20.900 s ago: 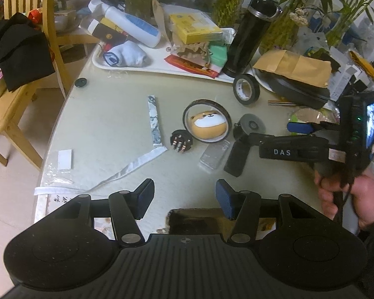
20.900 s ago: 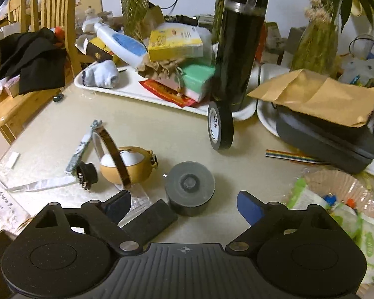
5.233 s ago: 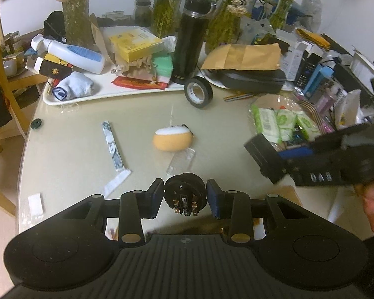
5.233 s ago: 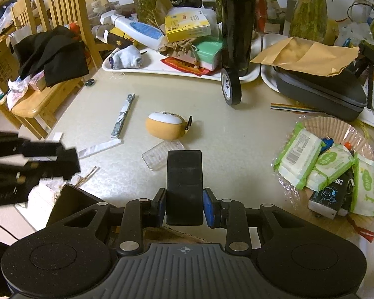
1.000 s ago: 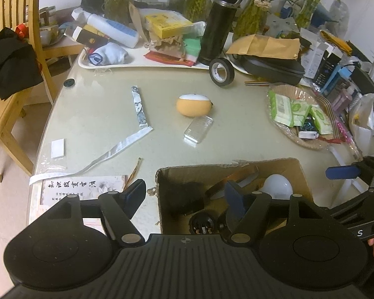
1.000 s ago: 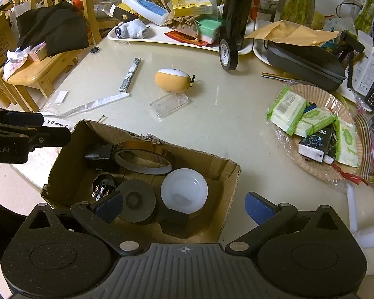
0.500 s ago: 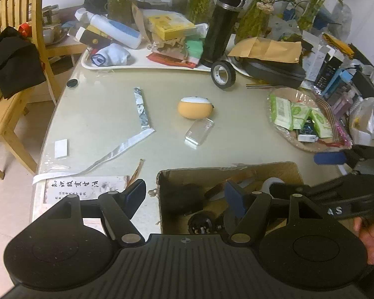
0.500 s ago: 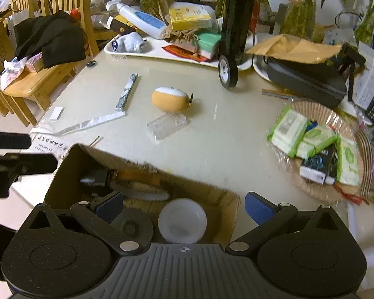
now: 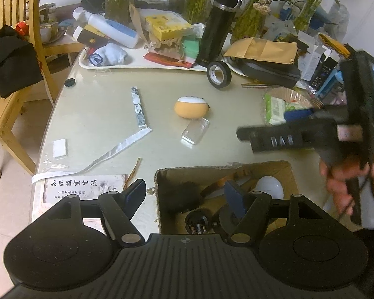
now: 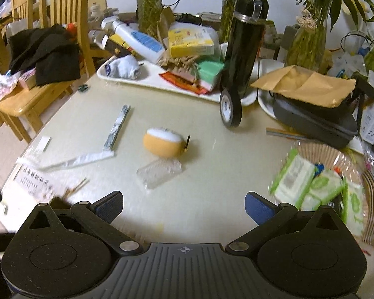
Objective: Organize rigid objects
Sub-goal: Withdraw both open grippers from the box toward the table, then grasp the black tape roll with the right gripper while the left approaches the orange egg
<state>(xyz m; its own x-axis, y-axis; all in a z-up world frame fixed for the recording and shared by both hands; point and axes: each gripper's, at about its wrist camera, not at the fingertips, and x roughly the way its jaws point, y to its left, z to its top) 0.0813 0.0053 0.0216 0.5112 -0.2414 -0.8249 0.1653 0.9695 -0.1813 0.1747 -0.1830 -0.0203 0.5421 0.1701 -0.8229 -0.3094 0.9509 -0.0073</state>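
While the cardboard box already held several hard items, a clear plastic case and an orange rounded case were still left out on the table, so the sort was judged partly done. The clear case was seen just ahead of the right gripper, slightly toward its left finger, with the orange case touching or just beyond it. A black tape roll was stood on edge further ahead, against a black flask.

Right jaws were spread wide, nothing between the pads. Left gripper was held over the box's near left wall, jaws parted and empty; a white bulb and a round black plug were seen inside, under and beside its right finger.

Step in hand, as judged: right gripper sent out for the next pick, clear case most likely. Next move would call for lowering the fingers to straddle the case across its narrow side, then closing. The case looked flat and slick, so a low, square approach would be needed to avoid it being skated toward the orange case.
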